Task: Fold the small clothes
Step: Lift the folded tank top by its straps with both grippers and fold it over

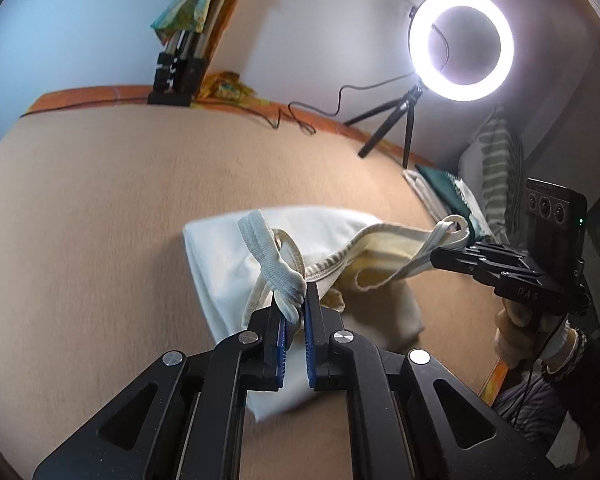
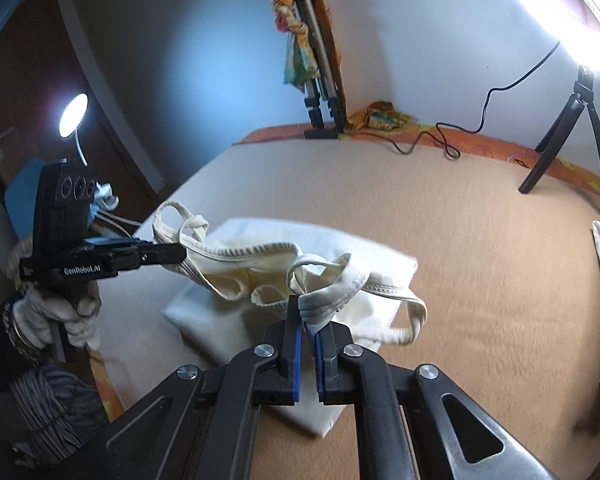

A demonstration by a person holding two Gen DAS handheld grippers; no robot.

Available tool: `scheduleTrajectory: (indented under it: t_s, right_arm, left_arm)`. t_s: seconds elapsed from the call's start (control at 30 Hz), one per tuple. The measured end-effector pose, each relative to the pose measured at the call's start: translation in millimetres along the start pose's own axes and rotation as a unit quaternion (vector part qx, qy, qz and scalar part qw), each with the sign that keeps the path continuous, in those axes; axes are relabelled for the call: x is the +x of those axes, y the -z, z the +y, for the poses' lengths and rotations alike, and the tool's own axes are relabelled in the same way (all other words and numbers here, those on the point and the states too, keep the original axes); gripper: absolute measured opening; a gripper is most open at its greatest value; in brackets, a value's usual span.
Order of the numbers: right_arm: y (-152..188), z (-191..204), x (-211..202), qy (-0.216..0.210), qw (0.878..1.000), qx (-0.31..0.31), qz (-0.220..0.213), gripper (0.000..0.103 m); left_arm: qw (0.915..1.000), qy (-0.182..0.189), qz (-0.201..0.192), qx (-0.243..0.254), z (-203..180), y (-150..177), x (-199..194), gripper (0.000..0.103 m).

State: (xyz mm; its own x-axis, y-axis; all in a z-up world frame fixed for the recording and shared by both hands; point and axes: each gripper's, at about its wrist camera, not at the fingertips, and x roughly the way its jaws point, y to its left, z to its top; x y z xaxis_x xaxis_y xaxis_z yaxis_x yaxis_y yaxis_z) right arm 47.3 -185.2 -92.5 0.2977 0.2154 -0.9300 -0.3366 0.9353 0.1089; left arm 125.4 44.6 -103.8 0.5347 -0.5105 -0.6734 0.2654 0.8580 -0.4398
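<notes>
A: Left wrist view, item one: left tool clenched on a strap of the cream garment; right tool clenched on the other strap.

B: Location?

A: Lifted above the bed. Advice: keep straps level and taut before laying down.

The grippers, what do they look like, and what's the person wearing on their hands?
Both the left gripper and the right gripper are black, with blue finger pads and round silver bolts. One has white lettering on its side. The hands wear cream knitted gloves and bangles at the wrist.
</notes>
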Motion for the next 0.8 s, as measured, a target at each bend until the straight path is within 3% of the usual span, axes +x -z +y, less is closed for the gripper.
scheduleTrajectory:
  t_s: [0.13,0.33,0.43,0.53,0.63,0.8]
  right_arm:
    - [17,9,-4,0.022,0.999,-0.027,0.008,0.003]
    - [42,28,-17,0.054,0.993,-0.093,0.041,0.017]
    - [59,29,-28,0.039,0.991,-0.099,0.077,0.028]
    - [71,31,-49,0.031,0.992,-0.099,0.077,0.029]
    - [68,27,-69,0.009,0.997,-0.07,0.044,0.029]
    - [46,19,-67,0.015,1.0,-0.008,0.0,0.03]
  left_arm:
    - [0.9994,-0.014,0.011,0.031,-8,14,-6,0.006]
    - [0.9937,-0.052,0.047,0.088,-15,37,-16,0.009]
    - [0.9909,-0.058,0.069,0.099,-12,49,-25,0.009]
    - [0.9885,-0.061,0.089,0.106,-11,60,-40,0.009]
    - [0.9898,-0.059,0.079,0.103,-11,60,-55,0.009]
    - [0.9971,-0.043,0.018,0.06,-10,35,-68,0.01]
